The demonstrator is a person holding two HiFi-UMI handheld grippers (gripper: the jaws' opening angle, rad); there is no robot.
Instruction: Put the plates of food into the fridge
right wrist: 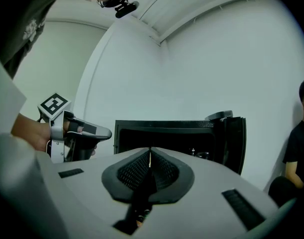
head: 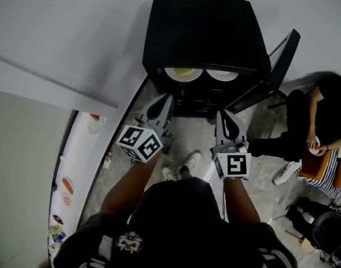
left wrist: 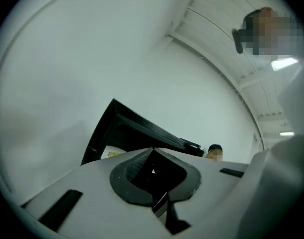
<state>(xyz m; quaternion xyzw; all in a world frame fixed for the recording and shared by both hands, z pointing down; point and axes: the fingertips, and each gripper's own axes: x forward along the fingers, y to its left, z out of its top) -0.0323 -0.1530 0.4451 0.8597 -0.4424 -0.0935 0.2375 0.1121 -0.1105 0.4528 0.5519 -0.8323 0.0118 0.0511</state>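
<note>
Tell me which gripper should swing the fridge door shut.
Right, probably. The right gripper, shut and empty, is nearer the open door on the right side of the fridge; the left gripper is farther off.

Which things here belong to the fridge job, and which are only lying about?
Job: black fridge, its open door, plate with yellow food, second plate, left hand-held gripper, right hand-held gripper, plated food on the white counter.
Lying about: seated person, small container beside it.

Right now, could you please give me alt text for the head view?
Two plates sit inside an open black mini fridge. The person facing it holds the left gripper and right gripper, both shut and empty. Another person sits at right.
</note>
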